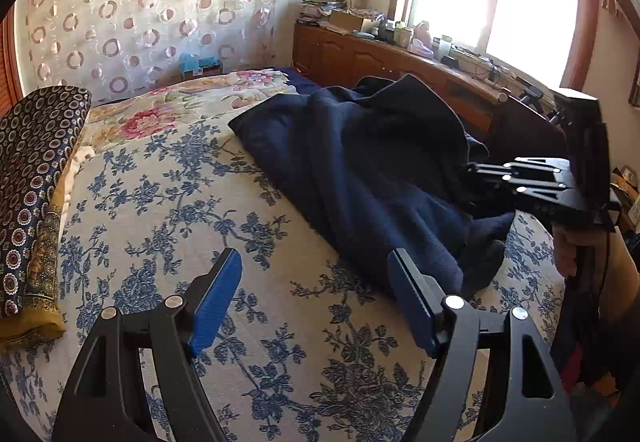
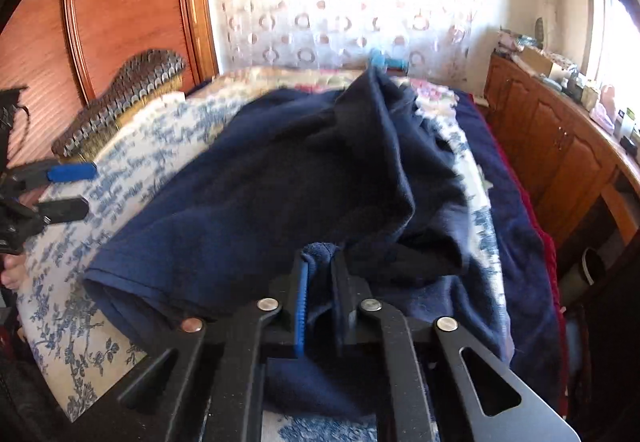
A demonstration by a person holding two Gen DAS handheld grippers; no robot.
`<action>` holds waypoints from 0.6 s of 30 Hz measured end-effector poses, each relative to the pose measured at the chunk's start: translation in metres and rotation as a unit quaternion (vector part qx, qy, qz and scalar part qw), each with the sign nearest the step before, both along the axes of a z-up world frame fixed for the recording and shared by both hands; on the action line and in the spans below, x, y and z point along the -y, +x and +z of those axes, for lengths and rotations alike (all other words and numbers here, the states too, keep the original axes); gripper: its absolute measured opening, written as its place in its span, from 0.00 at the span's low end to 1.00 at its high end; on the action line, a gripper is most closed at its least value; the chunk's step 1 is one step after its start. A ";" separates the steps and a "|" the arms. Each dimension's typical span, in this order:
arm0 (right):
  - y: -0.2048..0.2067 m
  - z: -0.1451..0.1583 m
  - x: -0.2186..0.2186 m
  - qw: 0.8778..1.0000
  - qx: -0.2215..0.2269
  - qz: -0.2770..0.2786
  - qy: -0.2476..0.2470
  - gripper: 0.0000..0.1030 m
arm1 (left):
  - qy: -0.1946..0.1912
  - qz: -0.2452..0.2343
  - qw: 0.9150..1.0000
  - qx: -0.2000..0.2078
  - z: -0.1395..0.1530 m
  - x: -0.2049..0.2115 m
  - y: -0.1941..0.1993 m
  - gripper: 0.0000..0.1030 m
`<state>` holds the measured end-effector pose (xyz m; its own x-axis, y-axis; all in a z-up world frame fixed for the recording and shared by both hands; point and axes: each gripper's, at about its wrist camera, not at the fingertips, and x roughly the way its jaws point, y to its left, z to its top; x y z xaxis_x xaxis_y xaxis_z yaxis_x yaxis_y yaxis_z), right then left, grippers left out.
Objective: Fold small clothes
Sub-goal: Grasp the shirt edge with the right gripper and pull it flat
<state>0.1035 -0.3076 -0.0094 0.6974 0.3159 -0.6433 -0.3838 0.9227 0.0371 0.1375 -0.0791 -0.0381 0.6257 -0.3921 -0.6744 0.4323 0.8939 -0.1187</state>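
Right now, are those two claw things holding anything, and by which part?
The right gripper pinches the navy garment by a bunched fold at its near edge. The left gripper is open and empty.

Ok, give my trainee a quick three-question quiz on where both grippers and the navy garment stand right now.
1. True or false: the right gripper is shut on the navy garment.
2. Which describes the left gripper? A) clamped on the garment B) open with nothing between its fingers C) shut and empty
3. Fill in: the garment lies crumpled on a bedspread printed with blue ____.

Key: 1 true, a fold of cloth is pinched between its fingers. 2 B, it hangs over the bedspread beside the garment's near edge. 3 flowers.
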 end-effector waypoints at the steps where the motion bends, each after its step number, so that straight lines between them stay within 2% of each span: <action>1: -0.005 0.004 0.005 1.000 0.007 0.001 0.010 0.08 | 0.000 -0.003 1.000 0.001 0.001 0.003 -0.001 0.74; 7: -0.045 0.034 0.056 0.997 0.058 -0.042 0.037 0.07 | -0.002 -0.020 1.000 0.000 0.004 0.017 -0.002 0.74; 10: -0.066 0.042 0.080 0.995 0.077 -0.066 0.027 0.07 | -0.002 -0.029 1.000 0.000 0.004 0.026 -0.002 0.74; 13: -0.073 0.034 0.093 0.995 0.063 -0.078 0.029 0.07 | 0.000 -0.038 0.999 -0.002 0.003 0.034 -0.003 0.74; 18: -0.072 0.006 0.086 0.997 0.017 -0.080 0.001 0.07 | 0.008 -0.048 0.999 -0.012 -0.004 0.043 -0.002 0.74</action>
<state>0.0310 -0.3933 -0.0038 0.7610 0.1997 -0.6173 -0.2323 0.9722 0.0283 0.1354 -0.1220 -0.0424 0.5700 -0.4387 -0.6947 0.5131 0.8504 -0.1161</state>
